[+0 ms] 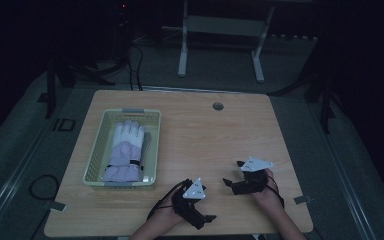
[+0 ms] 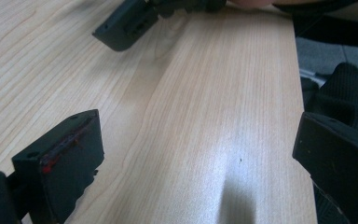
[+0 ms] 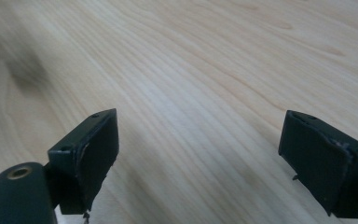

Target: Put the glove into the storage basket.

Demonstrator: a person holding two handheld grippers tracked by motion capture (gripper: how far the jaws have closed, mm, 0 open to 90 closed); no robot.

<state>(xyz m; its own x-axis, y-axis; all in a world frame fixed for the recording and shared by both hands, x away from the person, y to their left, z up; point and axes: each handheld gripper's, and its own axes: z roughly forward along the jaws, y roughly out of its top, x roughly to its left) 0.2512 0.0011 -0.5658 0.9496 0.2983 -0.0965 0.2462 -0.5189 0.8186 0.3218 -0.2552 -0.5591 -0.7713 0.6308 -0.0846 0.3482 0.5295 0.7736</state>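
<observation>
A white and lilac glove (image 1: 125,150) lies flat in a pale green basket (image 1: 92,150) on the left of the wooden table (image 1: 215,135). Both grippers rest low near the table's front edge, far from the basket. My left gripper (image 1: 206,219) (image 2: 200,149) is open, its jaws wide apart over bare wood and pointing toward the front right. My right gripper (image 1: 232,172) (image 3: 200,149) is open too, with nothing between its jaws, and points left. One of the right gripper's fingers (image 2: 126,23) shows at the top of the left gripper view.
A round cable hole (image 1: 218,106) sits near the table's far edge. Beyond the table stands a white frame (image 1: 220,30) on the dark floor. A dark sleeve (image 2: 345,88) lies past the table's edge in the left gripper view.
</observation>
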